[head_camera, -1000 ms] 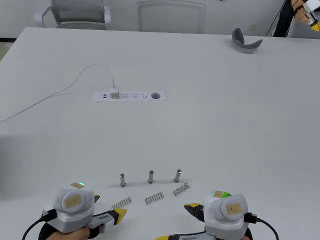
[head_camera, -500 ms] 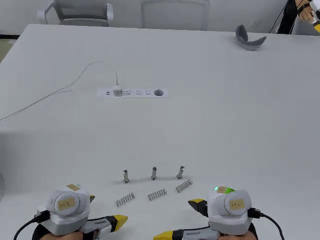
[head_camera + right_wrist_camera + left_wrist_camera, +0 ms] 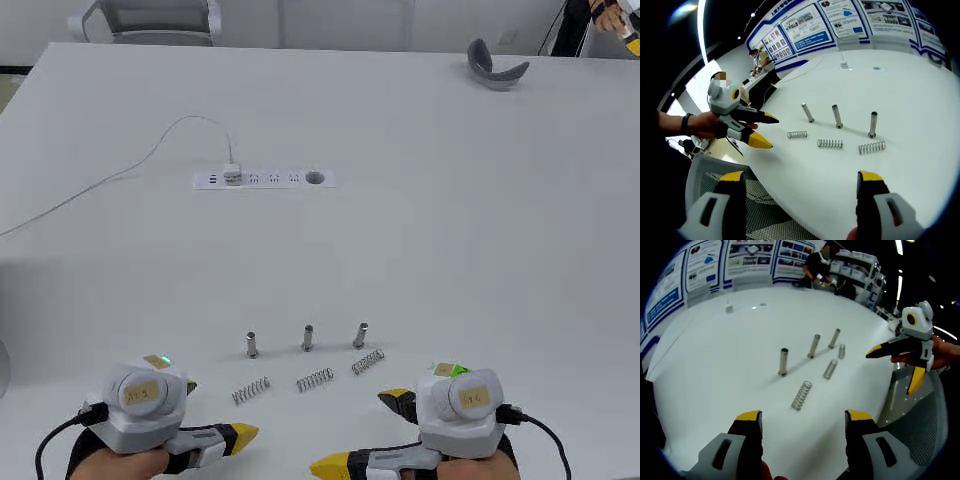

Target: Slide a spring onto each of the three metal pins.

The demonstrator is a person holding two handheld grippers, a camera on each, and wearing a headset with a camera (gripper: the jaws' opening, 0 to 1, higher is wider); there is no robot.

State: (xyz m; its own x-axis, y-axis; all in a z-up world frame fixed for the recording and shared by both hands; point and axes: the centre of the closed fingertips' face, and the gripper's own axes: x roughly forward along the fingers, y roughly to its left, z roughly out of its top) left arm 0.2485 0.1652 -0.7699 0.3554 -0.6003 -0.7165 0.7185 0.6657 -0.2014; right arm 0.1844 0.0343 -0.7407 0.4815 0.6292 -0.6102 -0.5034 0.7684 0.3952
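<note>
You are holding the left hand-held gripper (image 3: 215, 410) low over the near edge of the tabletop (image 3: 450, 250), with its jaws spread wide and gripping nothing. You are holding the right hand-held gripper (image 3: 360, 432) near it in the same way, released and empty, and the yellow tips of the two are pointing inward toward each other.

Between and just beyond the two, three pins are standing upright in a row: the left pin (image 3: 252, 344), the middle pin (image 3: 308, 338) and the right pin (image 3: 361, 335). The three springs are lying flat on the tabletop on your side of that row. The left spring (image 3: 251, 390) and the middle spring (image 3: 315, 379) are resting a little apart from their pins, while the right spring (image 3: 368, 361) is lying at a slant just beside the foot of its pin.

In the left gripper view, the left spring is lying ahead of the open jaws, with the left pin just past it. A power strip (image 3: 263, 179) is sitting well beyond the pins.
</note>
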